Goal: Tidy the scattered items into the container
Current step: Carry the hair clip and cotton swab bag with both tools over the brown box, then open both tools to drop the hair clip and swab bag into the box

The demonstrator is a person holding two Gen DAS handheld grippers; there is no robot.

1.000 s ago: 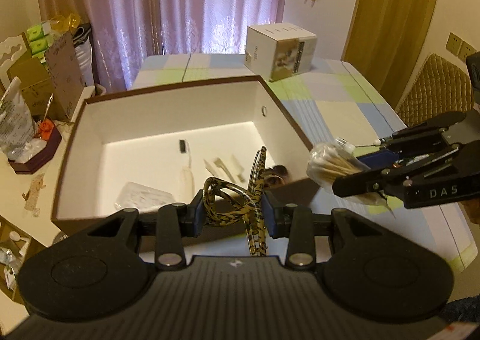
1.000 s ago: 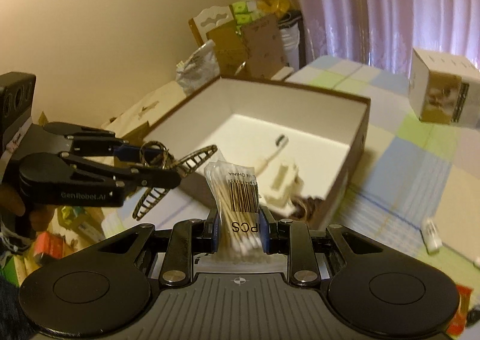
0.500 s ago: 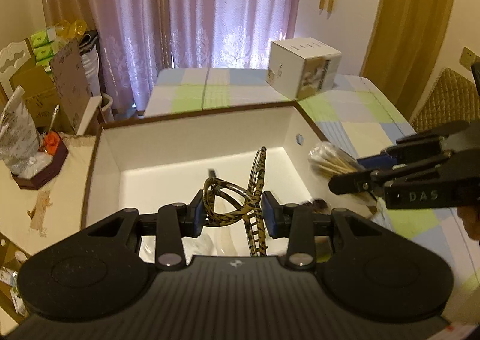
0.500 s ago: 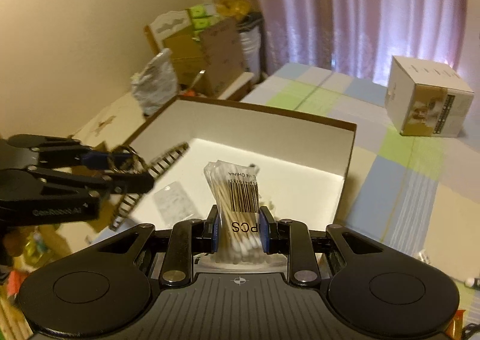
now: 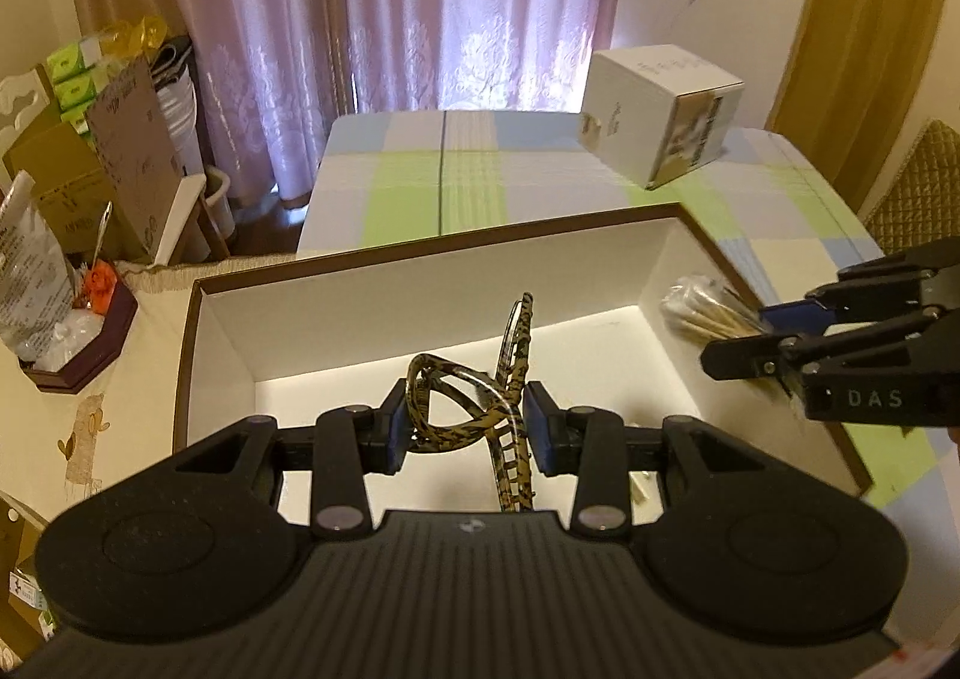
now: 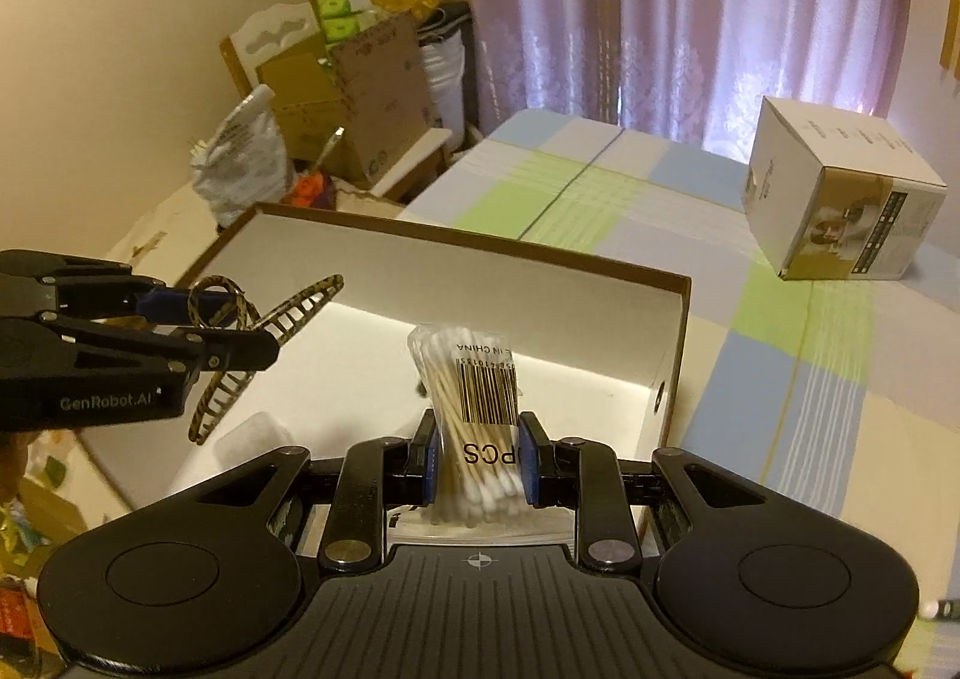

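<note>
Sheer mauve patterned curtains (image 5: 432, 7) cover a backlit window behind the pastel checked tabletop (image 5: 480, 181). Cream walls (image 6: 150, 19). Brown cardboard boxes (image 6: 354, 97) stand stacked at left.

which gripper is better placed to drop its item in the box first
Left, by a small margin. The left gripper holds the hair claw over the box floor; the cotton swabs hang by its right wall.

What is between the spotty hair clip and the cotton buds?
Nothing: in the right wrist view only bare white box floor shows between hair clip and cotton buds.

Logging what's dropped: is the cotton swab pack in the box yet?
Not dropped: the cotton swab pack is clamped in the right gripper, held over the open box.
</note>
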